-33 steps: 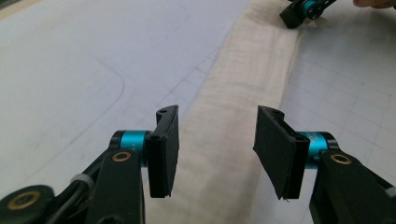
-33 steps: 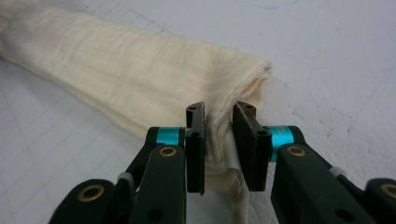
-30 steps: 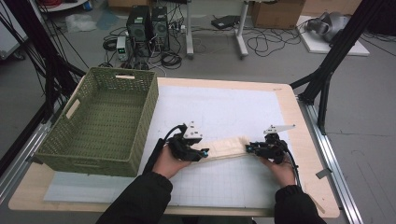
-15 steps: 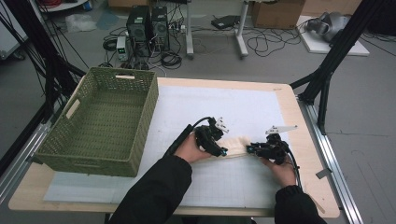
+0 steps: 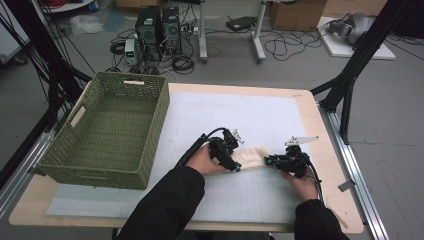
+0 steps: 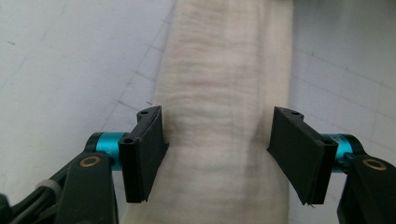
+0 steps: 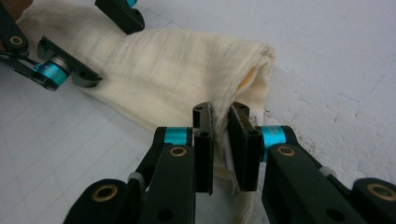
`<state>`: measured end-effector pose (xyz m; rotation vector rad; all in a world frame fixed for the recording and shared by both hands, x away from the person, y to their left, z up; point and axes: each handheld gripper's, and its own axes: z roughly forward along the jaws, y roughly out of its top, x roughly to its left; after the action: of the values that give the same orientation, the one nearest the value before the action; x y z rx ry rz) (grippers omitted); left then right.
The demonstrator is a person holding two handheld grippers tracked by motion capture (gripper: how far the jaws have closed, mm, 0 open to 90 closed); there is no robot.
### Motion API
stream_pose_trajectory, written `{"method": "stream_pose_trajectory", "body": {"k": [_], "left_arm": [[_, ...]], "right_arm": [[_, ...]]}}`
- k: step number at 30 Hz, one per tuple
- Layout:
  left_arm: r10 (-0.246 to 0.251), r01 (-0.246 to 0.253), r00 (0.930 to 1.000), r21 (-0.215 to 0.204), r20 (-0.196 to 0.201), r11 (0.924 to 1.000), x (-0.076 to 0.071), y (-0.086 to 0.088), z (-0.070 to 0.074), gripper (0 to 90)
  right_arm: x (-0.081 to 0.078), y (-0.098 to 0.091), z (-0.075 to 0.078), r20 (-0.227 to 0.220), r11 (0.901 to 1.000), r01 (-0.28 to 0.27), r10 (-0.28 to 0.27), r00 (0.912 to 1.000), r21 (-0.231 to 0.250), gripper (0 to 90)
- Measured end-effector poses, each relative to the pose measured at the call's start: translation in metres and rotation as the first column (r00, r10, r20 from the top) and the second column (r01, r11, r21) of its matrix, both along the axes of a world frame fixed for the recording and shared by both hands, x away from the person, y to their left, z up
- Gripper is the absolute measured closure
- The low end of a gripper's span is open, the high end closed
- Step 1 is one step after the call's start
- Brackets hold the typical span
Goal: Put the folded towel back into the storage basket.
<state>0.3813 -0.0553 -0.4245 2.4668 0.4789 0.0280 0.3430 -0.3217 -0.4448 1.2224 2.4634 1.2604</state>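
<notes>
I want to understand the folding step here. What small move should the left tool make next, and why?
Probably close the left tool on the cream cloth. Its jaws have just been opening and now stand apart on both sides of the folded strip, with the pads not pressing on it, while the right tool already pinches the cloth's other end.

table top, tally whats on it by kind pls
cream cloth: 1
green woven basket: 1
white gridded mat: 1
hand-held tools: 2, left tool open around the cloth, right tool pinching its end
total: 5
</notes>
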Motion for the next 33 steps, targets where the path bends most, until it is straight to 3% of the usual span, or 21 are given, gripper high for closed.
{"method": "stream_pose_trajectory", "body": {"k": [5,8,11,14,21,25,33], "left_arm": [[-0.019,0.019,0.9996,-0.007,-0.019,0.9998,0.001,0.002,0.000,32.4],[-0.033,0.033,0.9995,0.005,-0.004,0.9995,-0.002,-0.001,-0.001,27.1],[-0.023,0.023,0.9995,0.015,0.021,0.9996,-0.003,-0.002,-0.001,31.4],[-0.016,0.016,0.9996,0.017,0.021,0.9997,-0.002,-0.002,-0.001,32.5],[-0.014,0.009,0.9965,0.056,0.083,0.9984,-0.008,-0.006,-0.002,36.3],[0.002,-0.008,0.9960,0.064,0.089,0.9979,-0.008,-0.006,-0.001,39.1],[0.049,-0.053,0.9950,0.050,0.088,0.9974,-0.004,-0.004,0.000,53.2]], "right_arm": [[0.000,0.000,0.000,-0.001,1.0000,0.000,0.000,1.0000,0.001,80.8],[0.000,0.000,0.000,0.000,1.0000,-0.001,0.001,1.0000,-0.002,80.8],[0.000,0.000,0.000,0.005,1.0000,-0.002,0.002,1.0000,-0.004,80.8],[0.000,0.000,0.000,0.002,1.0000,-0.001,0.001,1.0000,-0.004,80.8],[-0.001,0.001,0.000,0.006,0.9999,0.000,0.000,1.0000,-0.012,80.8],[-0.001,0.002,0.000,0.015,0.9998,0.001,0.000,0.9999,-0.018,80.6],[-0.003,0.003,0.001,0.017,0.9996,0.001,-0.001,0.9999,-0.027,79.5]]}}
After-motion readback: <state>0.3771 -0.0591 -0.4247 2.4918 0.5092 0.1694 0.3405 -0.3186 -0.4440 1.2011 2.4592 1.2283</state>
